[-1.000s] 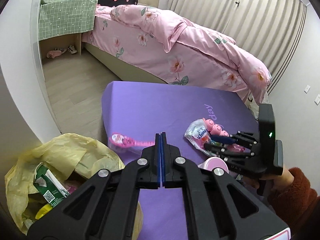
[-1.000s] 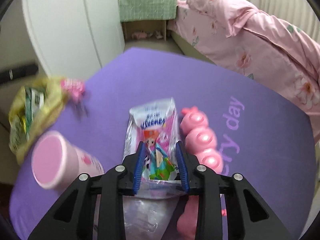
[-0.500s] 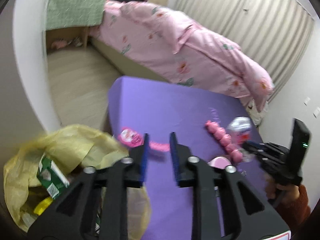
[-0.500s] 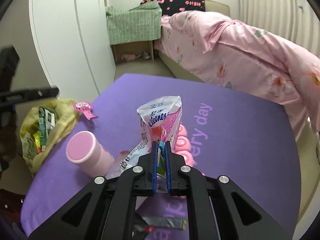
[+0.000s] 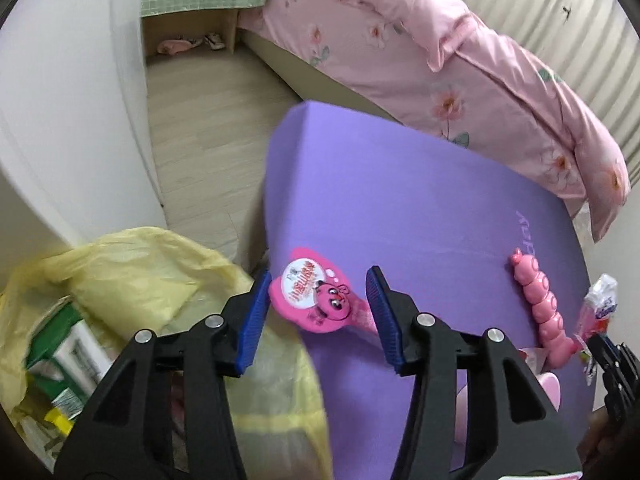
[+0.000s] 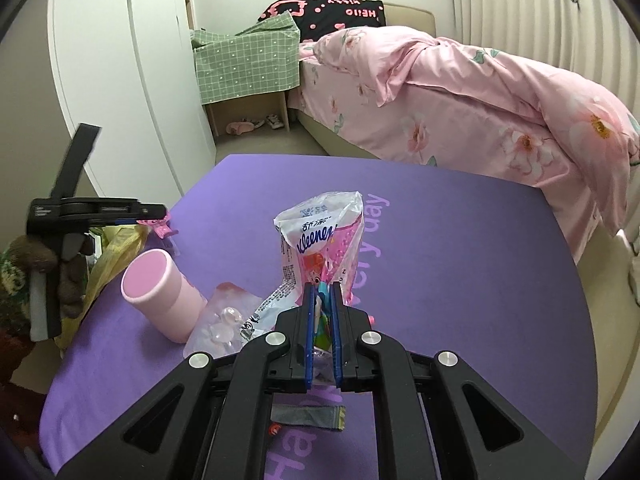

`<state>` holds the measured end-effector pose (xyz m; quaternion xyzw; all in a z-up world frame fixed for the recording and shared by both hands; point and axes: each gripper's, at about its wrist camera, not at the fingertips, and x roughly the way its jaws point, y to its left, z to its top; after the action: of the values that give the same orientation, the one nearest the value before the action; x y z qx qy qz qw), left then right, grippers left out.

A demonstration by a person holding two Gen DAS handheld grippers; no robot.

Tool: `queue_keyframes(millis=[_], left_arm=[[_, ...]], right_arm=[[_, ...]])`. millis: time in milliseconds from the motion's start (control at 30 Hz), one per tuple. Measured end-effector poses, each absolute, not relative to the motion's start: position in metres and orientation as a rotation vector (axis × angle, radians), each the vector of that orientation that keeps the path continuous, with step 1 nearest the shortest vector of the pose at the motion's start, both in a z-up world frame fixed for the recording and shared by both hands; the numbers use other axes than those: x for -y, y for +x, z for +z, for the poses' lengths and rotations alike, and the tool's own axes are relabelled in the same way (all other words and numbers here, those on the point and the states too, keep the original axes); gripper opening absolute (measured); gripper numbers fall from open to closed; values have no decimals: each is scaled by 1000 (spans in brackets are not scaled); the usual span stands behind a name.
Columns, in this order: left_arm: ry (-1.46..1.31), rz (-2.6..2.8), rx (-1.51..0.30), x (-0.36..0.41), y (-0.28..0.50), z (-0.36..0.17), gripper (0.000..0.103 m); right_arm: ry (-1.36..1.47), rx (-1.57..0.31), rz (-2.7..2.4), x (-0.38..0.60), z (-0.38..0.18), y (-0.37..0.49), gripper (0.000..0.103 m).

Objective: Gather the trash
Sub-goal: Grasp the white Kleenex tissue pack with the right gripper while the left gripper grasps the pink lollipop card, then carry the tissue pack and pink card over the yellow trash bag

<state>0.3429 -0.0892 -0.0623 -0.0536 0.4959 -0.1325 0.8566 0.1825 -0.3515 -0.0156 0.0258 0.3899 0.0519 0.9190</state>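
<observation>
- The right gripper [image 6: 320, 320] is pinched tight on the lower end of the Kleenex tissue wrapper [image 6: 322, 236], which stands upright above the purple mat [image 6: 460, 264]. To do this step well, I judge the grip should stay firm while the wrapper is carried toward the yellow trash bag [image 5: 132, 276], which hangs off the mat's near-left edge.
- The wrapper is thin, crinkly, glossy film, so it could slip or flop; releasing it only once it is over the bag's mouth seems wise.
- The left gripper [image 5: 316, 316] is spread wide and holds nothing; its blue pads [image 5: 252, 320] frame the pink cartoon package [image 5: 316, 300], a flat glossy card lying at the mat's edge nearest the bag. Closing across its narrow part looks the surest bite.
- The bag is soft, wrinkled plastic, with cartons inside.
- Also on the mat: a smooth pink cup [image 6: 160, 292] on its side, a clear blister tray [image 6: 224, 320] just beside it, a beaded pink caterpillar toy [image 5: 540, 304] and a flat grey sachet [image 6: 308, 416].
</observation>
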Motion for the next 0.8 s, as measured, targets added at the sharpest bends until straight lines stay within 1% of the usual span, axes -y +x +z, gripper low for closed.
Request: queue_keyframes(millis=[33,67,100,133,200,233,367,467,567,800], left_arm=[[-107,-305,-1047,93,343,-64,46],[-97,-341,-1045,99,341,-65,40],[-84,-359,-1043,104,339,-65,31],[-61,-375,-1036,109,337,-65,30],[-38,-386,-1011,114,333,-63,21],[-35,-395,-1002,114,331,-61,19],[-58,-429,-973,110,323,-47,16],[-71,-441,-933,104,312,-30,15],[-63,-453,-853,95,288,-2,15],[-51,-482,-732,71,232,46,14]], right_arm=[[53,-800,104,353,-16,182,8],[57,-799,102,354,-15,181,8],[63,-796,100,356,-15,181,8],[69,-794,97,357,-15,180,8],[87,-782,92,361,-12,180,8],[93,-777,92,362,-11,179,8],[100,-754,93,360,-4,176,8],[94,-729,100,356,7,171,8],[72,-697,107,349,21,165,8],[42,-608,136,322,58,145,8]])
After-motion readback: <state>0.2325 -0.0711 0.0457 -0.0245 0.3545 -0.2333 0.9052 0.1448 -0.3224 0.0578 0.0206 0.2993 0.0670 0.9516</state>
